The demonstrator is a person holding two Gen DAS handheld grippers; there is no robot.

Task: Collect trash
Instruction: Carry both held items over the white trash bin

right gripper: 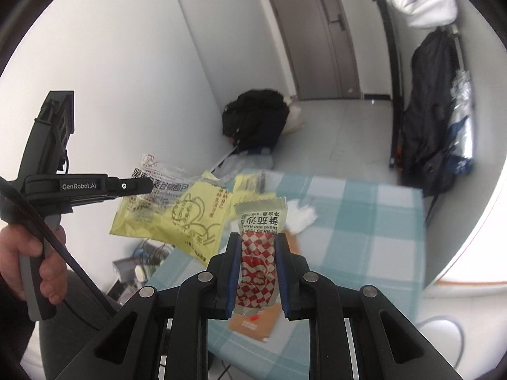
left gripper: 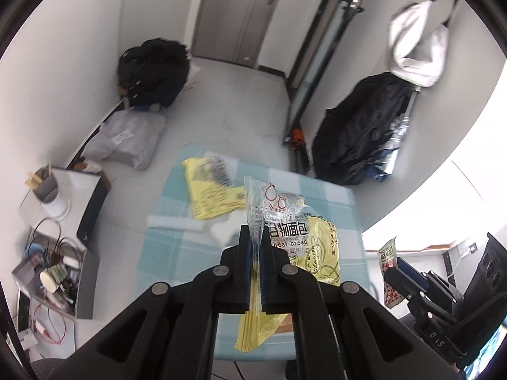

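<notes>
Left wrist view: the left claw (left gripper: pixel 254 237) is clamped on a clear-and-yellow bread wrapper (left gripper: pixel 285 221), lifted above the checked tabletop (left gripper: pixel 164 237); a second yellow wrapper (left gripper: pixel 210 190) lies there, with bare floor (left gripper: pixel 247 101) beyond. Right wrist view: the right claw (right gripper: pixel 256 247) grips a red-checked packet (right gripper: pixel 258 253), and a hand (right gripper: pixel 28 259) holds the left claw's handle.

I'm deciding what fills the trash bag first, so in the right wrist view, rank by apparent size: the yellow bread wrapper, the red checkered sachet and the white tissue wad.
1. yellow bread wrapper
2. red checkered sachet, though nearness to the camera enlarges it
3. white tissue wad
</notes>
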